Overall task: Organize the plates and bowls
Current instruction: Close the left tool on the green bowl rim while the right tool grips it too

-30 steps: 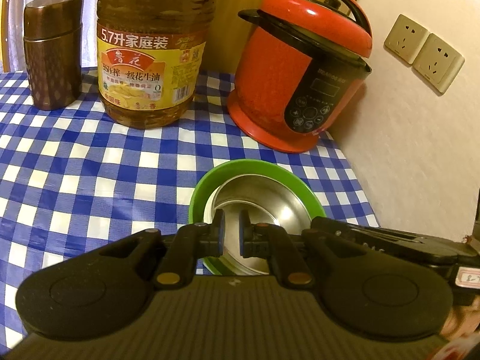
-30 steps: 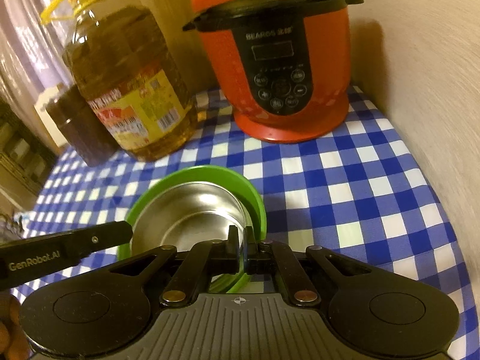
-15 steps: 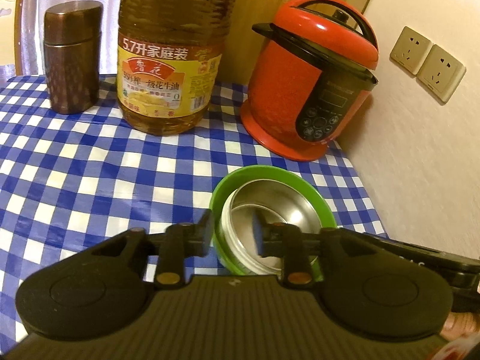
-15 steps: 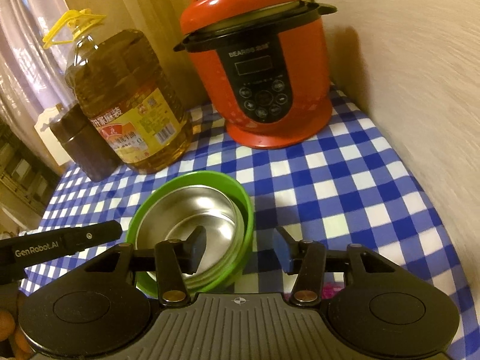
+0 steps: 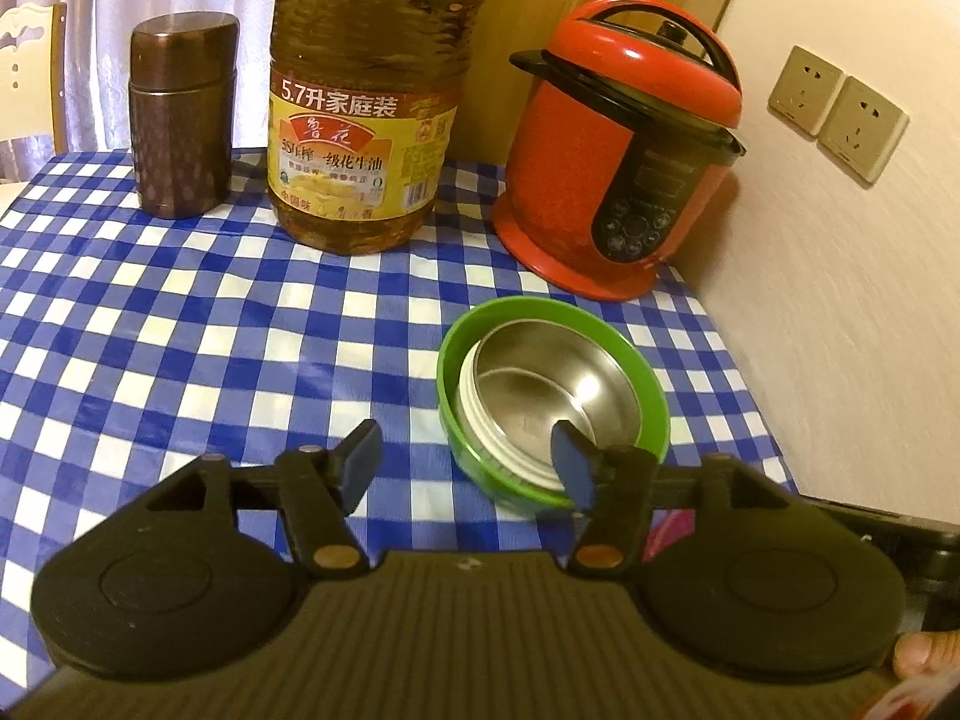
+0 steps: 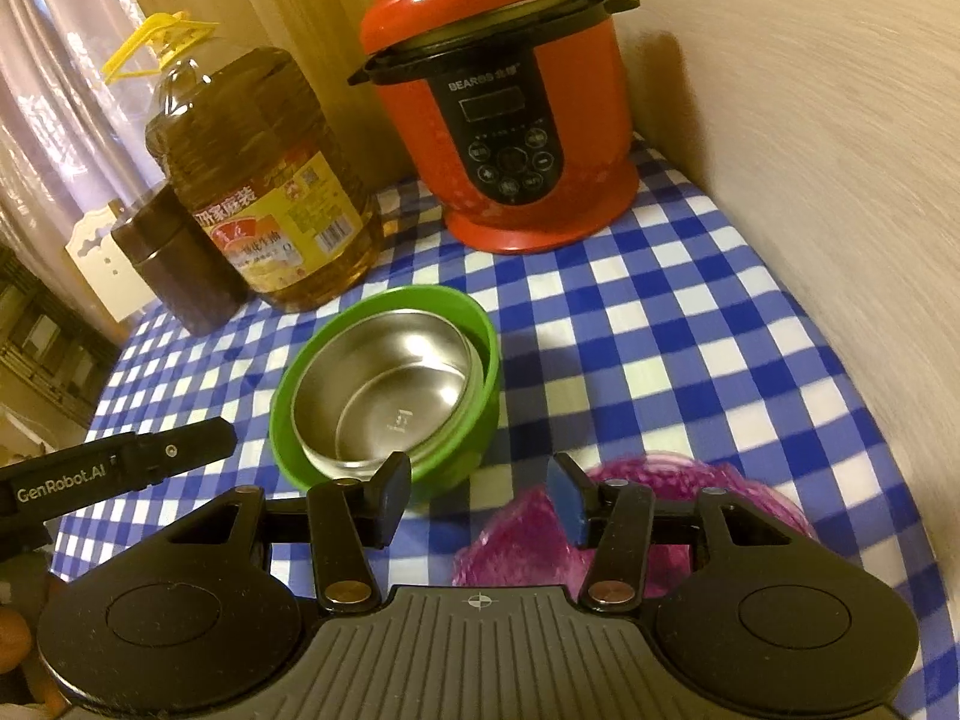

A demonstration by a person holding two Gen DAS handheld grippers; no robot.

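Observation:
A steel bowl (image 5: 543, 384) sits nested inside a green bowl (image 5: 651, 402) on the blue checked tablecloth; both also show in the right wrist view, steel bowl (image 6: 390, 396) and green bowl (image 6: 489, 378). My left gripper (image 5: 468, 459) is open and empty, just in front of the bowls, its right fingertip over the near rim. My right gripper (image 6: 480, 495) is open and empty, in front and to the right of the bowls. A purple dish (image 6: 666, 480) lies under its right finger, partly hidden.
A red pressure cooker (image 5: 624, 150) stands at the back right by the wall. A large oil bottle (image 5: 366, 102) and a brown canister (image 5: 180, 114) stand at the back. The wall with sockets (image 5: 837, 108) borders the table's right edge.
Both grippers have opened and let go of the bowls' rims. Both have pulled back and up, so the bowls look farther away. The purple dish has come into view.

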